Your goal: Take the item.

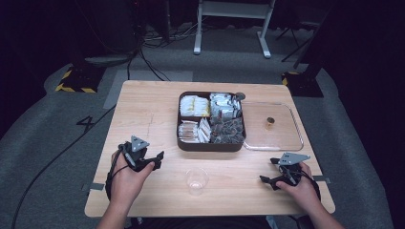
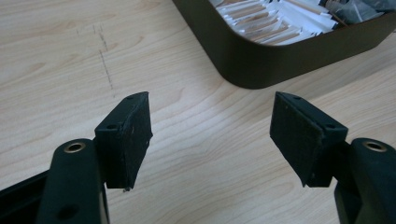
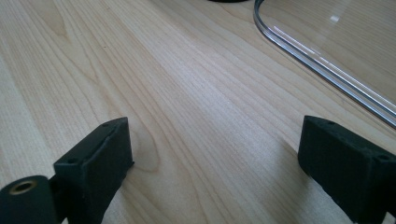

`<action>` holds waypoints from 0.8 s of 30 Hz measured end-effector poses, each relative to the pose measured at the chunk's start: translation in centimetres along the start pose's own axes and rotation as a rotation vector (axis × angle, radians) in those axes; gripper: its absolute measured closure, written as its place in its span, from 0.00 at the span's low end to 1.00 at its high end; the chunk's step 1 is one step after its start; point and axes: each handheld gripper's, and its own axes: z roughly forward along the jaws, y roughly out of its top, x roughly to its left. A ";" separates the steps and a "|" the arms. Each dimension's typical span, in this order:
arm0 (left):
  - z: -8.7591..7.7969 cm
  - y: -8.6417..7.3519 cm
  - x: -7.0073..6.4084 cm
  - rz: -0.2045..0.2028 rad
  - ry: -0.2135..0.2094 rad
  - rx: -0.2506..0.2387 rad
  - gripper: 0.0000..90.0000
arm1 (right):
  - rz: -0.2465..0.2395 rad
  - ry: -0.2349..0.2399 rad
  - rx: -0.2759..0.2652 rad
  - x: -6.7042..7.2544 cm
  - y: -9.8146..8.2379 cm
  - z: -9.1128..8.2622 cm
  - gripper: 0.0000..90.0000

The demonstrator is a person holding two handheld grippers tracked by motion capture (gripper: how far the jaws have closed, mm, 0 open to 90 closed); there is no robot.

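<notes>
Left gripper point(image 1: 155, 160) nearest me, jaws apart, nothing between, bare table point(image 2: 56, 56) under pads point(image 2: 133, 135). Aimed at near corner of dark tray point(image 2: 261, 65), just short of it. White packets point(image 2: 261, 23) in that compartment. Right gripper point(image 1: 268, 181) low over table, jaws wide, empty, clear lid point(image 3: 327, 56) ahead. Plastic cup point(image 1: 197, 180) between my hands, empty as far as I see. My read: approach step, nothing picked yet. Next: push left gripper over tray rim, down onto one packet, close, carry to cup.
</notes>
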 end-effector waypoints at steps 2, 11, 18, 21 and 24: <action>0.0 0.6 -0.2 0.001 -0.013 -0.002 0.34 | -0.001 0.000 0.000 0.0 0.0 0.0 0.11; 0.2 4.1 -0.7 0.021 -0.040 -0.014 0.39 | -0.006 0.004 -0.001 0.0 0.1 0.1 0.11; 0.9 6.2 -1.0 0.030 -0.045 -0.028 0.39 | -0.006 0.004 -0.002 0.0 0.1 0.1 0.11; 1.5 7.4 -1.1 0.036 -0.053 -0.033 0.39 | -0.006 0.004 -0.001 0.0 0.1 0.1 0.11; 1.9 8.1 -1.2 0.030 -0.063 -0.037 0.39 | -0.006 0.004 -0.001 0.0 0.1 0.1 0.11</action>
